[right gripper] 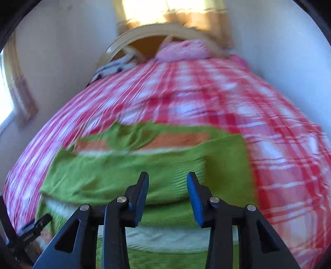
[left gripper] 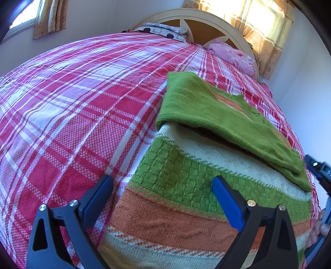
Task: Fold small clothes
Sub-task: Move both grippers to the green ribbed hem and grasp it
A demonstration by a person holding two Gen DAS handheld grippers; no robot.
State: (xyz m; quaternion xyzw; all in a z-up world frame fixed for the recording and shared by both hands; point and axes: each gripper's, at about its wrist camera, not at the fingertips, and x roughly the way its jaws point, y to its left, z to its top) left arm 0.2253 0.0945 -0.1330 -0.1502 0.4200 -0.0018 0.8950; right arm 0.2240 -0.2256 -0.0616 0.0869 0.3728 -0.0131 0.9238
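Note:
A small knit sweater [left gripper: 186, 175] with green, cream and orange bands lies flat on the plaid bed. Its green sleeves [left gripper: 217, 115] are folded across the chest. My left gripper [left gripper: 163, 180] is open and empty, jaws wide, low over the sweater's lower left part. The right gripper shows at the far right edge of the left wrist view [left gripper: 318, 171]. In the blurred right wrist view my right gripper [right gripper: 167, 178] is open and empty just above the sweater [right gripper: 144, 165]. The left gripper shows at that view's lower left [right gripper: 31, 229].
The bed has a red, pink and white plaid cover [left gripper: 82, 107]. A pink pillow [left gripper: 233, 54] and a patterned pillow [left gripper: 163, 30] lie by the cream headboard [left gripper: 198, 18]. Curtained windows [left gripper: 266, 29] are behind. A white wall [right gripper: 279, 51] runs along the bed's right side.

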